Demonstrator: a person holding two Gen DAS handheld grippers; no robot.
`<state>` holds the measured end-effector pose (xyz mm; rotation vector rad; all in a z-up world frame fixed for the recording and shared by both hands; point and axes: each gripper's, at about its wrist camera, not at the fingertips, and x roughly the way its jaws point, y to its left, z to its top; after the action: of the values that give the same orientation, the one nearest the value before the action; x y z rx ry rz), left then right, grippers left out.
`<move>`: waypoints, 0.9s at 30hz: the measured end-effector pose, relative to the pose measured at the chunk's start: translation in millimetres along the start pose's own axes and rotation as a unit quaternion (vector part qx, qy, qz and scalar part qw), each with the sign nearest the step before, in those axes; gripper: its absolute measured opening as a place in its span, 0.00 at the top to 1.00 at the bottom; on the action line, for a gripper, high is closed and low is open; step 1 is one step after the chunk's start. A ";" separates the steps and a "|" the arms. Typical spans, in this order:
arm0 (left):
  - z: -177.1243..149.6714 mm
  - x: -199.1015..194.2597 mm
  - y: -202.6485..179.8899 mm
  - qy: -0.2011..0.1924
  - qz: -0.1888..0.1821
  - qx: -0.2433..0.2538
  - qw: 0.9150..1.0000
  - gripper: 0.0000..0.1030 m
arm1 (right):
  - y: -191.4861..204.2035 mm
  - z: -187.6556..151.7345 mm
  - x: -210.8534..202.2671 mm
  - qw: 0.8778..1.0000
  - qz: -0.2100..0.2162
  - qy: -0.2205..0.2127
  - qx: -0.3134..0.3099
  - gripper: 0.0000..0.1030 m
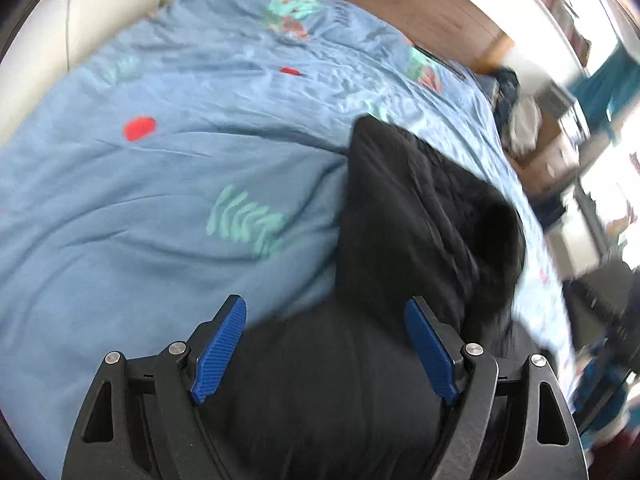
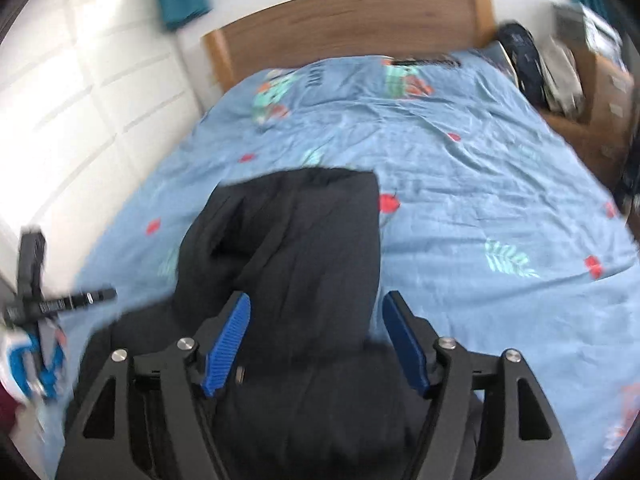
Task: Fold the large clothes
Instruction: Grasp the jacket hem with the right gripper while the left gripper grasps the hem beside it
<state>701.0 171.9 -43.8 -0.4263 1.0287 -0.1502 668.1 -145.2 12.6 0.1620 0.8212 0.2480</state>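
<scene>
Both tools — left, right — spread over our black garment; its length runs far up the bed.

Both views are brightly lit by daylight; in the left wrist view the window area at the right edge is overexposed to white, and the white wall in the right wrist view shows strong glare. Fisheye distortion bows the wooden headboard and darkens the frame corners to a black vignette. Motion blur smears the edges of both views, and the black garment shows almost no surface detail.
</scene>
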 end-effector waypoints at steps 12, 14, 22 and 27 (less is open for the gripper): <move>57.6 89.7 -13.6 0.007 -0.045 -0.069 0.997 0.21 | -73.2 30.5 130.1 0.983 0.059 0.008 0.174 0.26; 59.1 101.5 -14.6 0.014 -0.036 -0.076 0.996 0.21 | -76.0 30.2 142.9 0.981 0.060 0.016 0.183 0.26; 59.8 120.0 -29.6 0.043 -0.014 -0.050 0.998 0.69 | -57.1 37.7 175.3 0.989 0.011 0.054 0.140 0.41; 59.6 107.0 -47.5 0.039 -0.001 -0.007 0.999 0.91 | -26.6 47.9 175.6 0.995 -0.020 0.076 0.061 0.81</move>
<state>810.5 111.1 -83.1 -0.4370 1.1067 -0.1614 822.7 -123.7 -84.9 0.2434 0.9914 0.1726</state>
